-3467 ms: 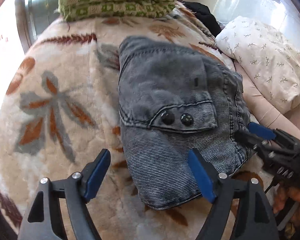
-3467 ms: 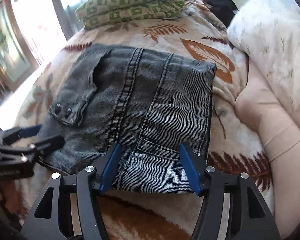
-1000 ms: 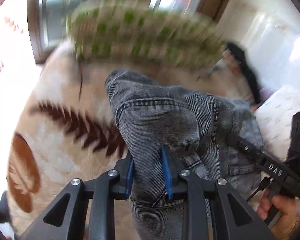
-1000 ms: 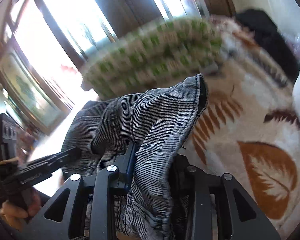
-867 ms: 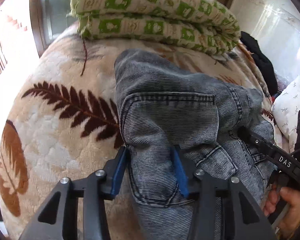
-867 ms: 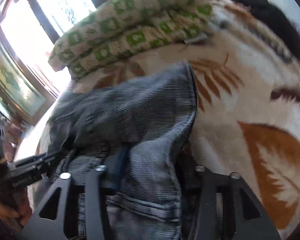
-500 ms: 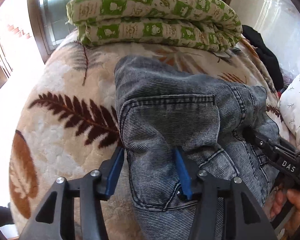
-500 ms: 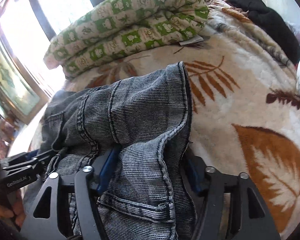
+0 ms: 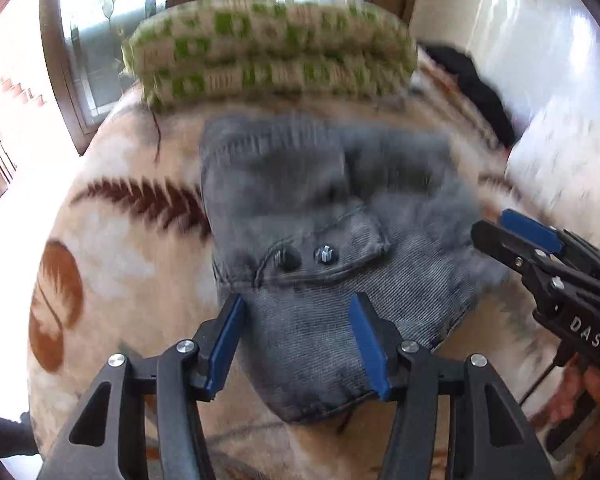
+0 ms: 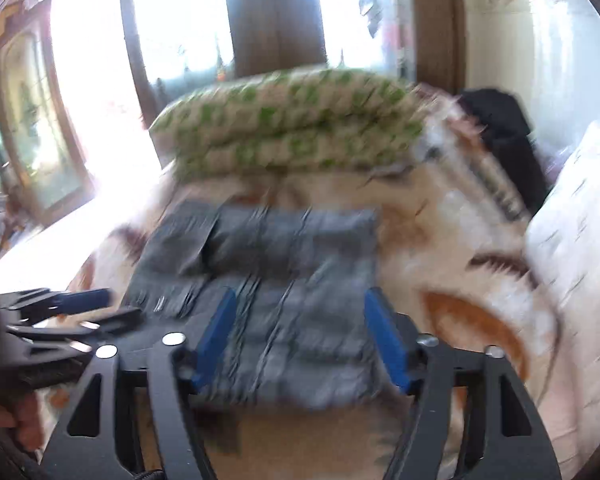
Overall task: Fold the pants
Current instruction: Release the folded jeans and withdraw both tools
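On the left of the scene the leaf-patterned blanket point(image 9: 112, 264) lay bare toward the bright window point(image 9: 88, 44). At the far end sat a folded green-checked quilt point(image 9: 268, 56). The pants point(image 9: 332, 248), grey denim, lay in the middle of the blanket as a compact folded bundle, a buttoned pocket flap on top, their near edge just in front of both claws. To the right were a dark garment point(image 9: 476, 88) and a white pillow point(image 9: 564, 168).

Judged from how they lay, the folding looked nearly or fully done: the bundle was squared and rested on its own, with no leg trailing out. At most a little smoothing of the rumpled far-right part seemed left, though blur hid detail there.

The left gripper point(image 9: 296, 336) angled steeply down over the near left part of the bundle. Its jaws were opening, the blue pads either side of the denim's near edge but not pressing it, so it held nothing.

The right gripper point(image 10: 300, 340), seen in the left camera at the bundle's right edge with a hand point(image 9: 588, 392) on its handle, also pointed downward. Its jaws were closing yet stood well apart; the denim appeared between them in its own blurred view, with no pad touching cloth.
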